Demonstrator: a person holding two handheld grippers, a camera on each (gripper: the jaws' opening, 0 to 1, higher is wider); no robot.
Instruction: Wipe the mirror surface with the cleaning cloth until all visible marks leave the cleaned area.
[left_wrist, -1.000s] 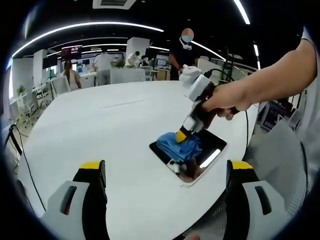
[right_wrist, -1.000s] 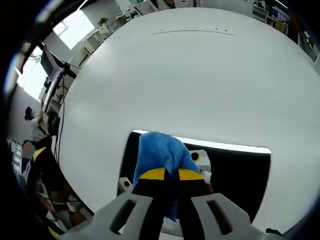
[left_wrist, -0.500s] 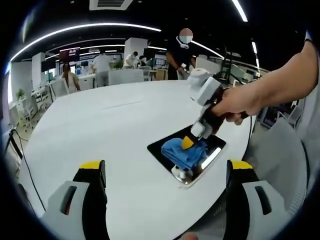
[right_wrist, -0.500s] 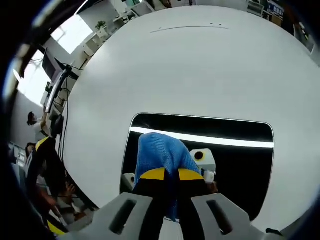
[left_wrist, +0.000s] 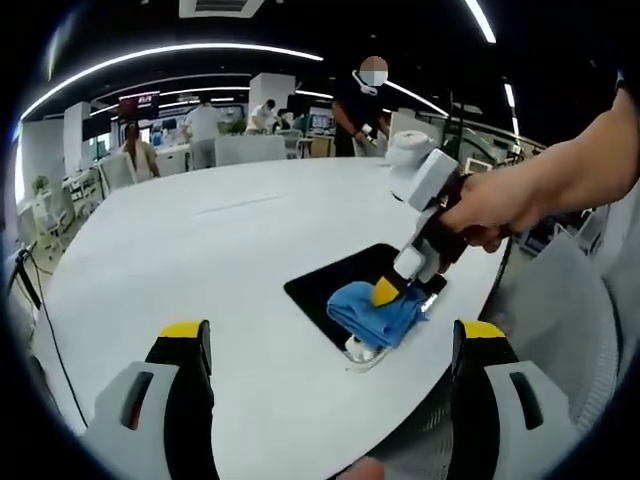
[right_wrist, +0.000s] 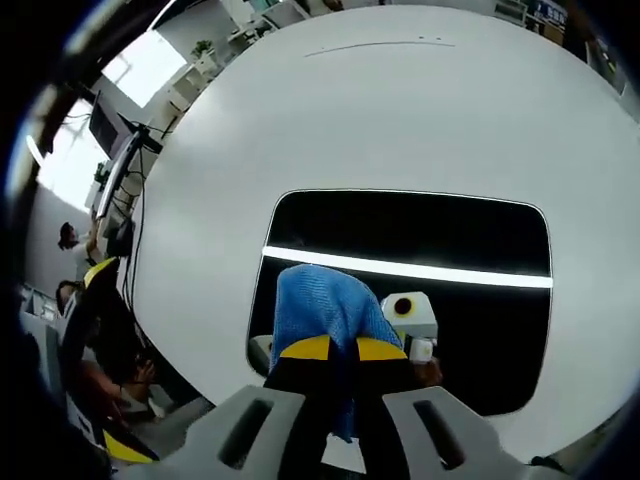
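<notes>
right gripper (right_wrist: 334, 352) clamped shut on blue cleaning cloth (right_wrist: 320, 308), yellow-tipped jaws pressed together around bunched fabric. cloth pressed flat against near edge of dark mirror (right_wrist: 450, 235), a rectangular slab lying on white table (right_wrist: 400, 110). bright strip of ceiling light reflected across mirror, plus reflection of gripper beside cloth. in left gripper view, same right gripper (left_wrist: 388, 292) reaching down from the right, held in a person's hand (left_wrist: 480, 205), cloth (left_wrist: 375, 310) at near right end of mirror (left_wrist: 335, 285), close to table (left_wrist: 180, 260) edge. left gripper (left_wrist: 330, 345) held back over near table rim, jaws wide apart, gripping nothing. people standing at desks far behind the table.
</notes>
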